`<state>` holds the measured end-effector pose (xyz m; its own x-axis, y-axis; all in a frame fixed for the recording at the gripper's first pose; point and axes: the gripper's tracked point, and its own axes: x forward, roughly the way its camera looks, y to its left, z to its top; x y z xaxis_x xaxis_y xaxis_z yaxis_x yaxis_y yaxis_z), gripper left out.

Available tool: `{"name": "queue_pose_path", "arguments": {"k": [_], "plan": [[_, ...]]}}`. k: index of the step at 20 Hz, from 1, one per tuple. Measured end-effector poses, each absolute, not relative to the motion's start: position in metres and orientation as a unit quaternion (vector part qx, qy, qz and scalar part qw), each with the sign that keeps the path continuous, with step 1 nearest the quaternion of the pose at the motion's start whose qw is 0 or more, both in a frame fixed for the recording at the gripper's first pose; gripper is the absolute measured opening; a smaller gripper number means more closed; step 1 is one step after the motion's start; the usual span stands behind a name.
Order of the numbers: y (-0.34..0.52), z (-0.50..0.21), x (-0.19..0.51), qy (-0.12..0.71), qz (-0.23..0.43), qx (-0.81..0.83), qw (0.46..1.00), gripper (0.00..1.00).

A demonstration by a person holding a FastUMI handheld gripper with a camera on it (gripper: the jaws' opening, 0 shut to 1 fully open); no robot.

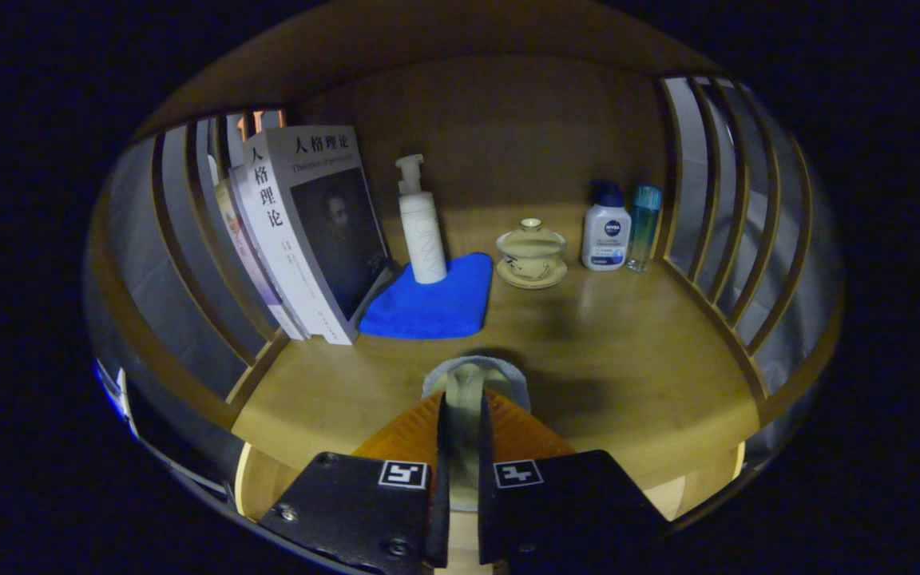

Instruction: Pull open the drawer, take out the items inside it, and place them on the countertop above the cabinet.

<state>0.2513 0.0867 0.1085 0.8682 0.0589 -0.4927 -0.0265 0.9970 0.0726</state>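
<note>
My gripper (461, 411) is shut on a pale, rounded item (466, 383) with a greyish rim. It is pinched edge-on between both fingers, and I cannot tell exactly what it is. The item hangs just above the front part of the wooden countertop (636, 359), close to its front edge. Its lower part is hidden by the fingers (408, 435).
Beyond the fingers, several books (308, 231) lean at the left. A white pump bottle (422, 224) stands on a folded blue cloth (428, 303). A lidded tea cup on a saucer (531, 255), a white bottle (606, 231) and a slim blue-green bottle (644, 228) stand at the back right. Slatted wooden sides (715, 216) enclose the shelf.
</note>
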Motion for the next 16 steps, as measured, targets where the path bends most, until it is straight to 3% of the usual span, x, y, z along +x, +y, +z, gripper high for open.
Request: {"name": "queue_pose_path", "arguments": {"k": [4, 13, 16], "plan": [[0.087, 0.101, 0.256, 0.258, 0.032, 0.051, 0.964, 0.2], [0.097, 0.106, 0.252, 0.224, 0.038, -0.019, 0.974, 0.73], [0.101, 0.116, 0.248, 0.2, 0.037, -0.038, 0.978, 0.76]]}}
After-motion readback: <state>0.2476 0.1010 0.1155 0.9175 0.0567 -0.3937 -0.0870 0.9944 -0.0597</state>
